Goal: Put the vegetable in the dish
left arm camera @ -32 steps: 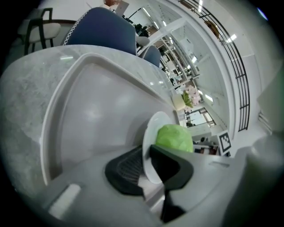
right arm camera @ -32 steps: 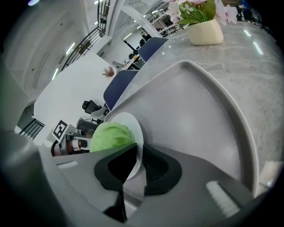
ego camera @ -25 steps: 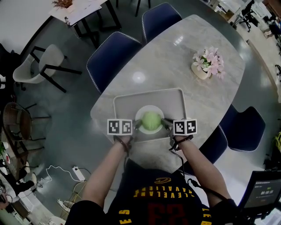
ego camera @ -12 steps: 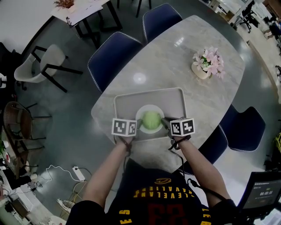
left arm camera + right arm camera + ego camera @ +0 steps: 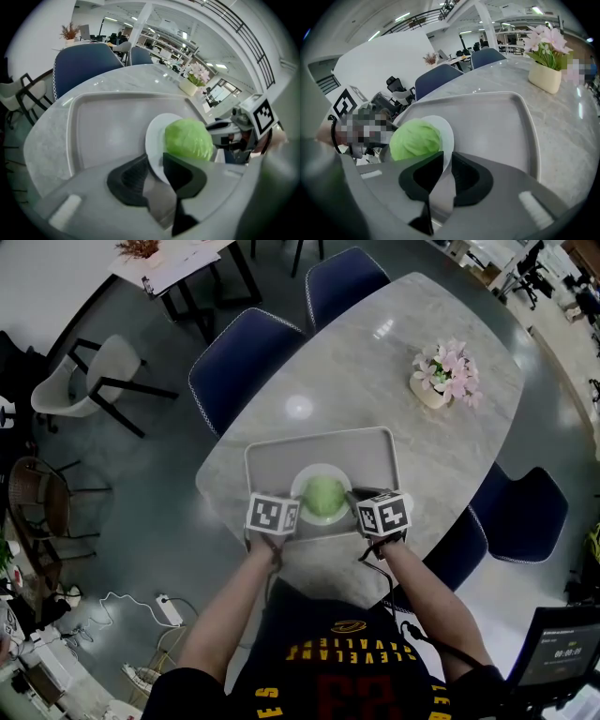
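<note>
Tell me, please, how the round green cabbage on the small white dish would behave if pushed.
The round green cabbage looks ball-shaped, so it would probably roll if nudged. The small white dish under it appears shallow, so may hardly stop it. Its compact shape suggests firmness.

In front of you is a pale grey marble table with rounded corners (image 5: pixel 375 381); two dark blue padded chairs (image 5: pixel 239 362) stand at its upper left, on a glossy grey floor (image 5: pixel 131 507).
</note>
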A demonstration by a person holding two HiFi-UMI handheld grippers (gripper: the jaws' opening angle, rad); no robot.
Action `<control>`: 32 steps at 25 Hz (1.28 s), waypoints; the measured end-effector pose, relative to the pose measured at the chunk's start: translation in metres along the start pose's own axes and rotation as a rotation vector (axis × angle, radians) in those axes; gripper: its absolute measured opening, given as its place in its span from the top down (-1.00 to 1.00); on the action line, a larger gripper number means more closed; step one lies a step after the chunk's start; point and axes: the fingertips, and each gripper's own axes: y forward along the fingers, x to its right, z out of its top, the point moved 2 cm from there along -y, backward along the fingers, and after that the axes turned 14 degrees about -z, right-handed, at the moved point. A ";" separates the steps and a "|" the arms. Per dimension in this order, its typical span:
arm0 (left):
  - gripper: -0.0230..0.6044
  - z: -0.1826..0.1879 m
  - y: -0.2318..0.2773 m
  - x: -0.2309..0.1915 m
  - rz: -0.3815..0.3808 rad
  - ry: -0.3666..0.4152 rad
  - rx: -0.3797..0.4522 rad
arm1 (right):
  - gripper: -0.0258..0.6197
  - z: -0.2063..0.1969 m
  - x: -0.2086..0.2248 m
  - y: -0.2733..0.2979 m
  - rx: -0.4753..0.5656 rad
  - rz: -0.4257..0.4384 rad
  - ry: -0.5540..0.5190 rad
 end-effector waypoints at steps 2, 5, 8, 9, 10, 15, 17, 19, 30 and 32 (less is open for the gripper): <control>0.60 0.000 -0.001 0.000 0.002 0.003 0.002 | 0.74 0.001 -0.001 -0.001 0.005 -0.003 -0.012; 0.59 -0.001 -0.001 0.000 0.009 0.020 -0.008 | 0.73 0.000 -0.002 -0.001 0.013 0.000 -0.014; 0.57 -0.002 -0.002 0.001 0.024 0.051 -0.031 | 0.73 -0.001 -0.002 -0.001 0.014 -0.006 -0.033; 0.57 -0.002 -0.002 0.001 0.028 0.057 -0.035 | 0.73 0.000 -0.002 -0.001 0.014 -0.006 -0.037; 0.56 -0.002 -0.002 0.000 0.031 0.061 -0.037 | 0.73 0.000 -0.003 -0.001 0.014 -0.006 -0.038; 0.61 -0.001 -0.007 -0.001 0.036 0.048 0.002 | 0.75 0.001 0.001 -0.002 0.024 -0.007 -0.018; 0.63 0.001 -0.010 -0.002 0.031 0.036 0.029 | 0.75 0.001 0.003 -0.003 0.029 -0.004 -0.006; 0.64 0.001 -0.012 -0.002 0.028 0.033 0.035 | 0.75 0.000 0.004 -0.004 0.031 0.002 -0.001; 0.92 -0.002 -0.018 0.015 -0.037 0.022 0.132 | 0.90 0.002 0.008 -0.022 0.094 0.018 0.076; 0.92 -0.002 -0.023 0.021 -0.072 0.007 0.177 | 0.90 0.003 0.003 -0.030 0.116 0.037 0.096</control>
